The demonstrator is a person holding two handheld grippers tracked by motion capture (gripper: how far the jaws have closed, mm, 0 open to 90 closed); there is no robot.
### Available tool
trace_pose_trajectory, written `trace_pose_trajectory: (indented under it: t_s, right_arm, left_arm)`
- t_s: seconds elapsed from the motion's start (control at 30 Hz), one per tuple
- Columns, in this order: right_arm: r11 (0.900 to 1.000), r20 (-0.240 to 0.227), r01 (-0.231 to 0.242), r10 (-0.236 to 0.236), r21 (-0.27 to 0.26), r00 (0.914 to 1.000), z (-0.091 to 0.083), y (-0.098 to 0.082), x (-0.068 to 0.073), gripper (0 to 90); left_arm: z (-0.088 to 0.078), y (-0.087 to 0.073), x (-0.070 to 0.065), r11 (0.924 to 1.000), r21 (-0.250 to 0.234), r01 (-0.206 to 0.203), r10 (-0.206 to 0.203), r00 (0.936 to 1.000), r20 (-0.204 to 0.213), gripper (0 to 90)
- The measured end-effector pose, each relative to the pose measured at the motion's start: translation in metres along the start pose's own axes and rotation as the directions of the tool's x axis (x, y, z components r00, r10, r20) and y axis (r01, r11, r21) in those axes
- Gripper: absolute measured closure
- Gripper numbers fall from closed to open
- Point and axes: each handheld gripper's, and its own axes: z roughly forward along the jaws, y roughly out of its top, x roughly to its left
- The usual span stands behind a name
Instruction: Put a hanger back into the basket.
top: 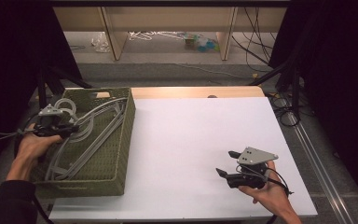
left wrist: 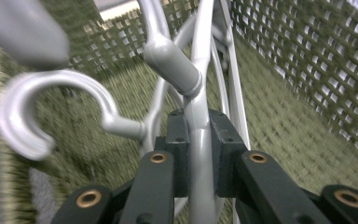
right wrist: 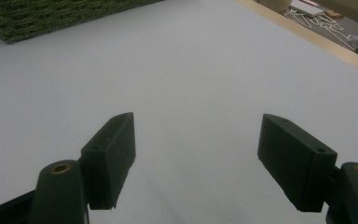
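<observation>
Left gripper [left wrist: 200, 154] pinching a grey hanger [left wrist: 200, 112] inside the green basket [top: 126, 140], right gripper [top: 230, 168] spread over the white table [top: 191, 135]; neighbouring hangers' hooks may snag and lift together.

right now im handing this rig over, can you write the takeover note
Left claw: shut on the bar of a grey hanger, inside the green woven basket at the table's left.
Right claw: open, nothing between the jaws, resting over the bare white tabletop at the right.
Things: several grey hangers lie tangled in the basket; none is on the tabletop.
Done: one hanger gripped.
Left: probably lift it free of the others without snagging their hooks and set it out on the table; the rest would follow.
</observation>
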Motion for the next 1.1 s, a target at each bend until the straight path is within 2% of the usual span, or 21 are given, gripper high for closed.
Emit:
trace_pose_trajectory:
  t_s: [0.07,0.13,0.2,0.27,0.4,0.47,0.53,0.57,0.63,0.7,0.77,0.8,0.87,1.1]
  right_arm:
    - [1.000,0.001,0.001,-0.001,-0.004,1.0000,0.001,-0.001,0.000,28.3]
    - [1.000,0.001,0.004,-0.004,0.000,1.0000,0.001,0.000,0.000,28.3]
    - [1.000,0.001,0.002,-0.002,0.005,1.0000,0.001,-0.001,0.000,28.3]
    - [1.000,0.000,0.003,-0.003,0.005,1.0000,0.001,-0.001,0.001,28.3]
    - [1.000,0.002,0.003,-0.003,0.002,1.0000,0.001,0.000,0.000,28.3]
    - [1.000,0.008,0.002,-0.002,-0.012,1.0000,0.001,-0.001,0.000,28.3]
    - [1.000,0.004,-0.004,0.004,-0.001,1.0000,0.001,-0.001,0.000,28.2]
    - [1.000,0.001,-0.008,0.008,0.001,1.0000,0.001,-0.001,0.000,28.2]
    - [1.000,0.001,-0.005,0.005,0.000,1.0000,0.001,-0.001,-0.001,28.2]
    - [1.000,0.003,-0.011,0.011,-0.001,0.9999,0.001,-0.001,0.000,28.2]
    - [1.000,0.004,-0.014,0.014,-0.002,0.9999,0.001,-0.001,0.000,28.1]
    - [1.000,0.003,-0.014,0.014,-0.002,0.9999,0.001,-0.001,0.000,27.9]
    - [1.000,0.002,-0.011,0.011,-0.004,0.9999,0.001,-0.001,0.000,27.6]
    - [0.999,-0.004,-0.032,0.032,-0.015,0.9995,0.000,-0.001,-0.001,27.0]
  left_arm:
    - [0.001,-0.003,0.002,0.9986,-0.031,0.043,-0.043,0.9991,0.002,79.9]
    - [0.002,-0.004,0.002,0.9966,-0.039,0.073,-0.072,0.9972,0.021,78.8]
    - [0.002,-0.004,0.003,0.9979,-0.032,0.056,-0.055,0.9983,0.016,76.8]
    - [0.002,-0.005,0.004,0.9998,0.007,0.021,-0.021,0.9996,-0.020,75.4]
    - [0.005,-0.007,0.004,0.9985,0.028,0.048,-0.046,0.9976,-0.051,73.1]
    - [0.003,-0.007,0.005,0.9977,0.012,0.067,-0.066,0.9958,-0.064,71.0]
    - [-0.002,-0.005,0.005,0.9976,-0.014,0.067,-0.068,0.9933,-0.093,65.9]
    - [-0.006,-0.004,0.006,0.9981,-0.008,0.061,-0.061,0.9936,-0.095,66.5]
    - [-0.013,-0.003,0.005,0.9969,-0.040,0.067,-0.071,0.9920,-0.104,64.0]
    - [-0.020,-0.002,0.003,0.9929,-0.082,0.086,-0.095,0.9901,-0.104,61.1]
    - [-0.026,-0.001,0.001,0.9849,-0.130,0.114,-0.128,0.9861,-0.106,58.7]
    - [-0.026,0.000,-0.003,0.9743,-0.176,0.141,-0.160,0.9821,-0.099,57.8]
    - [-0.031,-0.001,-0.005,0.9778,-0.172,0.120,-0.136,0.9873,-0.083,53.9]
    - [-0.050,-0.005,-0.011,0.9511,-0.258,0.169,-0.176,0.9845,-0.001,49.5]
